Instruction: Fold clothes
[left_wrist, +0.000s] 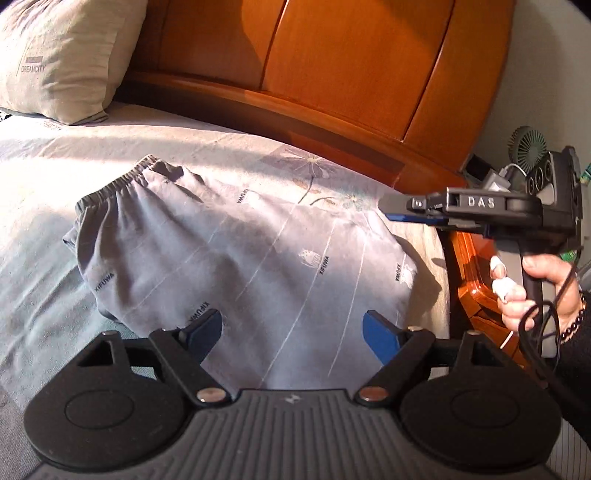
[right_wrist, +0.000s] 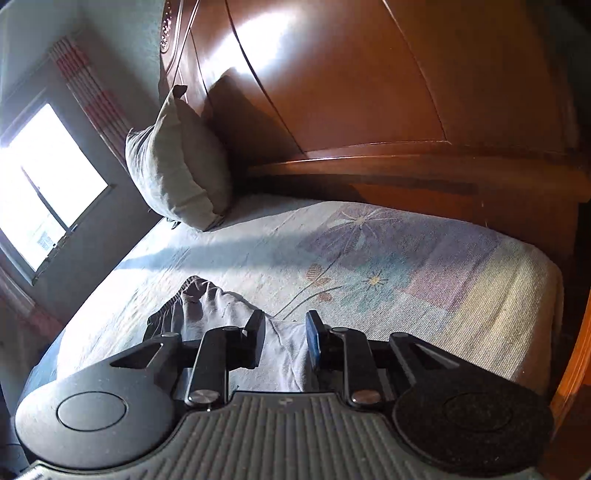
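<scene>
While the grey shorts (left_wrist: 236, 251) lie spread on the floral bedsheet (left_wrist: 48, 184) near the wooden headboard (left_wrist: 332, 66), we hold both tools above them. Our left gripper (left_wrist: 293, 328) has its blue-padded fingers spread wide, nothing between them, hovering over the lower part of the shorts. Our right gripper (right_wrist: 285, 341) has its fingers partly apart, the gap narrower than the left's; cloth shows in that gap, but we cannot tell whether it touches. The elastic waistband (left_wrist: 110, 188) points toward the pillow (left_wrist: 62, 55). The right hand (left_wrist: 532, 291) grips its handle by the bed edge; small fan (left_wrist: 526, 146) behind it.
</scene>
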